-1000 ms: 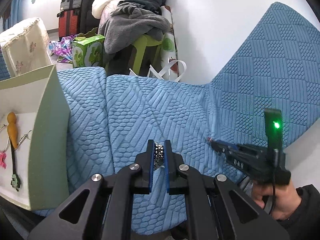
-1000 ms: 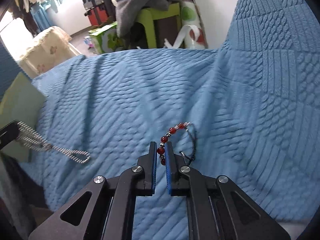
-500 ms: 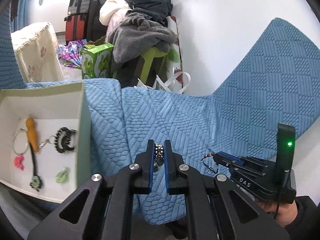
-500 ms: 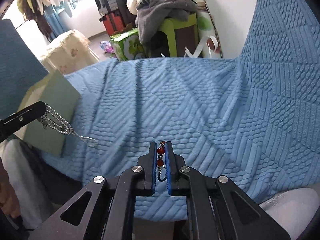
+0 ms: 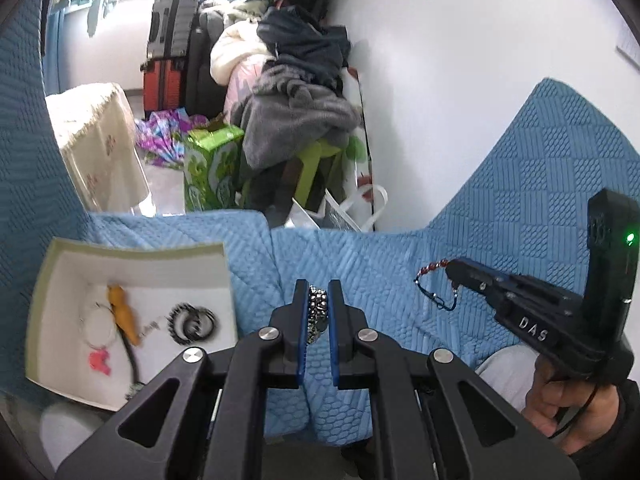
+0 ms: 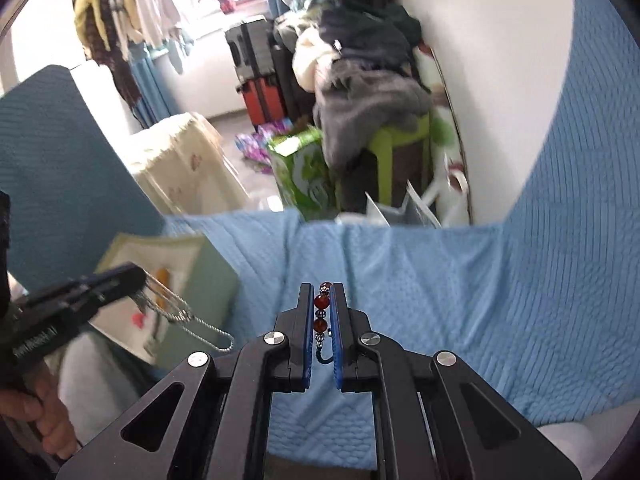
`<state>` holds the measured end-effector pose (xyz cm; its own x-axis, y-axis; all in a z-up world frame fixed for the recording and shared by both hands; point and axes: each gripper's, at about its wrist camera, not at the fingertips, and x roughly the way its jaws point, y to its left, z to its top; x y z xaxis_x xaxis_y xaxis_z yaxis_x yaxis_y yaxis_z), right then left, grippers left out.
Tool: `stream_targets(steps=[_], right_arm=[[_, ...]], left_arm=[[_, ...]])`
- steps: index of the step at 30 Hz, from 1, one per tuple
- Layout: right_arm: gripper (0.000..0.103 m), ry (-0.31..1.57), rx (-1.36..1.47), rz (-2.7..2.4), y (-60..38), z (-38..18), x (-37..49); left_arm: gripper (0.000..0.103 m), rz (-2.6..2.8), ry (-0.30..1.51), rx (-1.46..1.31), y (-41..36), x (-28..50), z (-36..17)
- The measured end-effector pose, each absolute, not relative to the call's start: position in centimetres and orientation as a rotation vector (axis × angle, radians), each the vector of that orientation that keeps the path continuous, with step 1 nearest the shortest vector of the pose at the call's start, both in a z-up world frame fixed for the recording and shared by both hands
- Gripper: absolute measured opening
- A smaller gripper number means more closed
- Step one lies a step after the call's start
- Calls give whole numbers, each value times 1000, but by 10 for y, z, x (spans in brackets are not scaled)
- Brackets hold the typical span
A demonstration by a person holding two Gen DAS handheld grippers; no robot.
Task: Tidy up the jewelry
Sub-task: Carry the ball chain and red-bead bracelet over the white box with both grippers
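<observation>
Silver ball chain [image 5: 317, 312] sits pinched in the left hand-held gripper [image 5: 318, 316]; the right hand-held gripper [image 6: 322, 316] is clamped on a red bead bracelet [image 6: 321, 312], both above the blue sofa cover [image 5: 384, 280]. Judging by this, two pieces remain to drop. The white box [image 5: 132, 252] holds an orange charm [image 5: 122, 312], a dark ring [image 5: 192, 322] and a pink trinket [image 5: 98, 360].

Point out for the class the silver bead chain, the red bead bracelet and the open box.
silver bead chain [image 5: 318, 312], left wrist view, beads clamped between the pads.
red bead bracelet [image 6: 321, 312], right wrist view, red beads between the pads.
open box [image 5: 136, 250], left wrist view, far rim.
</observation>
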<state>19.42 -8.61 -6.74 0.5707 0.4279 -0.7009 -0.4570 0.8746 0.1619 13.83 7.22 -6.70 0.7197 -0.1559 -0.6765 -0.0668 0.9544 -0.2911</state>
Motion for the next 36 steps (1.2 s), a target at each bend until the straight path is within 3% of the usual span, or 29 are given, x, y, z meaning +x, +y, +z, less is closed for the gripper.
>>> stream_targets(steps=[11,25,36], right_arm=[[6,736,-55,631,-15,-38,187],[6,890,-132,741,68,-122,187],[7,980,-157,734,81,-165,190]], left_arm=[[9,37,701,-267,127,118,-38],[9,136,814,-332,193,115,-106],[9,127,880,-363,197,119,-139]])
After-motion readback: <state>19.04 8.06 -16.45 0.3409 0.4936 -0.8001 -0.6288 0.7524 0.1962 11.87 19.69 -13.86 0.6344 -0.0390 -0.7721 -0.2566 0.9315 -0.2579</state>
